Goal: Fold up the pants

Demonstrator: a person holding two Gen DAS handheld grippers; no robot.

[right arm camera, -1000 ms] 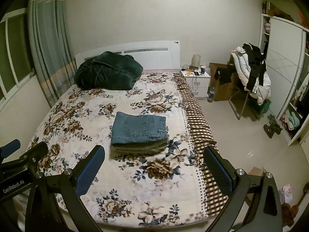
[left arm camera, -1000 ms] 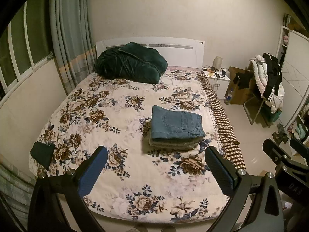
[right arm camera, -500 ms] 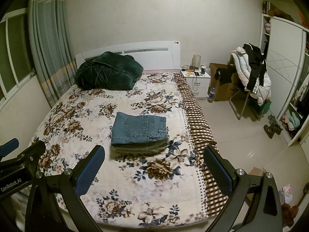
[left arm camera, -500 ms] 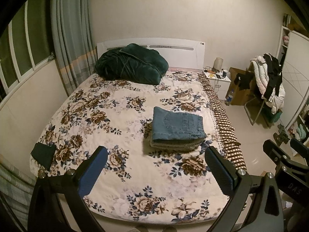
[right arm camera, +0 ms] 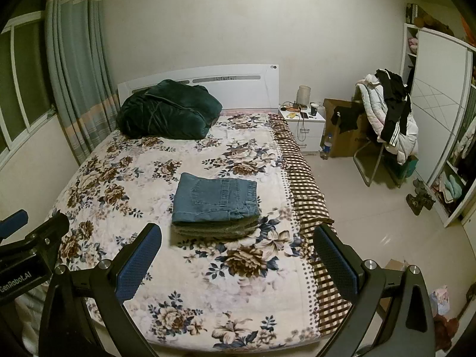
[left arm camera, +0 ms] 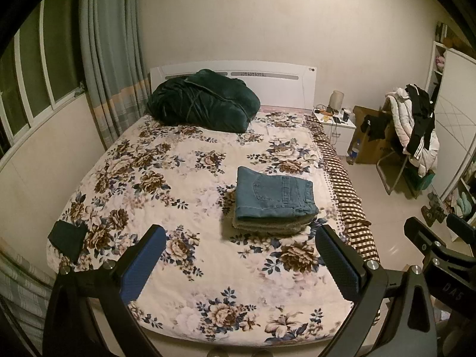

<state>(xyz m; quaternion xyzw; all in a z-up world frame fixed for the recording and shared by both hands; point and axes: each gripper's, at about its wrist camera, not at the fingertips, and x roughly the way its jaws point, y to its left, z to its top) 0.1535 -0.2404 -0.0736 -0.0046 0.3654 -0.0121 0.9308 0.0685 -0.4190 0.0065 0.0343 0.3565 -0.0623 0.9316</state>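
— What's over on the left side of the bed?

— A small dark folded cloth lies near the bed's left edge, close to the foot. Beyond it, at the head, a dark green blanket is heaped against the white headboard, with curtains hanging by the window.

— And the left gripper?

— It hangs above the foot of the bed, its jaws spread wide with nothing between them. The blue pads are bare.

— Where are the pants?

— The blue jeans are folded into a neat rectangle on top of a stack of other folded garments — right of the bed's centre, well apart from both grippers.

— The right gripper?

— Same posture: jaws wide apart, holding nothing, over the bed's lower end. The left gripper's body shows at the left edge of its view.

— Further right?

— A checked sheet along the bed's right edge, then a white nightstand with small items, a cardboard box, and a chair piled with clothes beside a wardrobe.
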